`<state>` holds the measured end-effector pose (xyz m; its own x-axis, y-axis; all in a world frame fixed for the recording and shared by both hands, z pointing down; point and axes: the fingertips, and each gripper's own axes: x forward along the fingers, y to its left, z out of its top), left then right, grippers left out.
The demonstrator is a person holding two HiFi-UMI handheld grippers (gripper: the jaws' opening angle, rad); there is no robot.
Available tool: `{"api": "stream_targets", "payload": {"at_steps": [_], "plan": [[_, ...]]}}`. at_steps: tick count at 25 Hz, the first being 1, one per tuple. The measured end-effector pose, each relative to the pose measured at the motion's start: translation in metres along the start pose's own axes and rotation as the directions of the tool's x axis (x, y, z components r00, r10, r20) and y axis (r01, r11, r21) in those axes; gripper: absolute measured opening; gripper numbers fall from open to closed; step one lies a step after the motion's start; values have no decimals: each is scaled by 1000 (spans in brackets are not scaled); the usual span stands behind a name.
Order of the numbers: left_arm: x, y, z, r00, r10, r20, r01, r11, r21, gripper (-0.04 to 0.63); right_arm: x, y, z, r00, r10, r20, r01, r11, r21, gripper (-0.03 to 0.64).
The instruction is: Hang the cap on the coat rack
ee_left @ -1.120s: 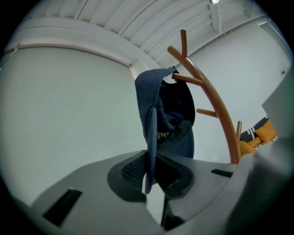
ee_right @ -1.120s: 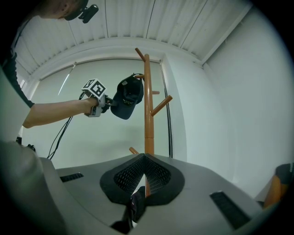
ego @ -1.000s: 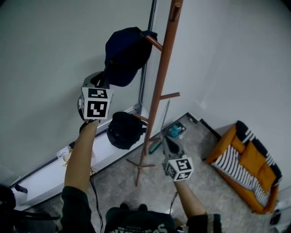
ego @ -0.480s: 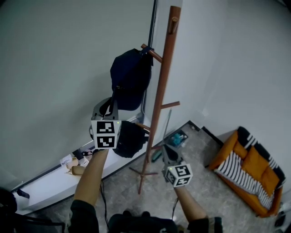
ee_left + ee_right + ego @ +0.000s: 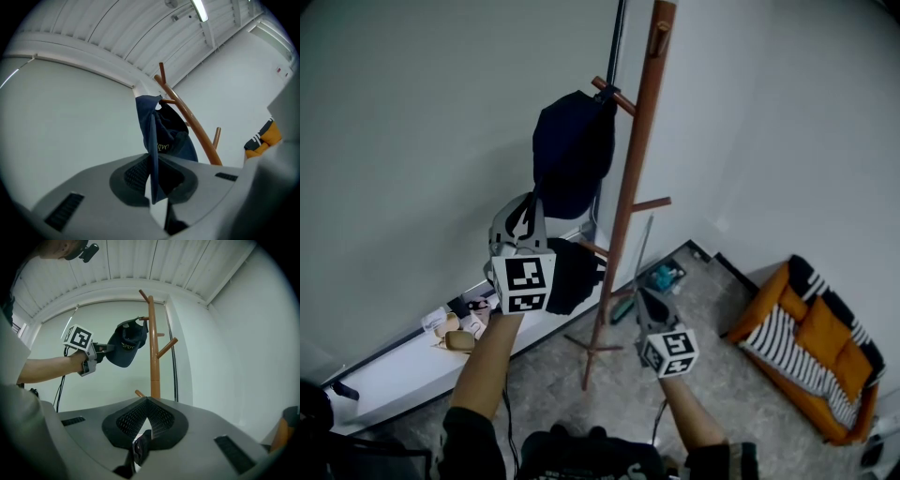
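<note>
A dark navy cap [image 5: 572,150] hangs from an upper peg [image 5: 614,95] of the brown wooden coat rack [image 5: 630,187], brim pointing down. My left gripper [image 5: 534,208] is just below it, shut on the brim edge; the brim [image 5: 153,154] runs down between the jaws of the left gripper [image 5: 152,180]. In the right gripper view the cap [image 5: 125,348] dangles left of the pole [image 5: 151,362], its back strap over the peg. My right gripper [image 5: 645,296] stays lower, near the rack's base, jaws shut and holding nothing [image 5: 147,404].
A black cap [image 5: 572,277] hangs on a lower peg of the rack. An orange and striped cushion seat [image 5: 811,347] lies on the floor at right. A white ledge [image 5: 403,361] along the wall carries small items. A teal object [image 5: 661,277] sits by the corner.
My left gripper came down and to the right with the brim. The cap swung from tilted out leftward to hanging almost straight from the peg. The right gripper barely moved.
</note>
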<state>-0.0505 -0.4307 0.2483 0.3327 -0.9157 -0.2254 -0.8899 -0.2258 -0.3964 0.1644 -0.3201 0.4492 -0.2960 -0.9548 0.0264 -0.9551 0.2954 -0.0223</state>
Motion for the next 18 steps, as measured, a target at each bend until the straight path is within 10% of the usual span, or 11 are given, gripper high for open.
{"api": "stream_targets", "payload": {"at_steps": [18], "plan": [[-36, -63, -66, 963, -242, -118, 224, 964, -147, 95, 0, 7, -4, 1000, 18, 11, -17, 1000, -17, -5]]}}
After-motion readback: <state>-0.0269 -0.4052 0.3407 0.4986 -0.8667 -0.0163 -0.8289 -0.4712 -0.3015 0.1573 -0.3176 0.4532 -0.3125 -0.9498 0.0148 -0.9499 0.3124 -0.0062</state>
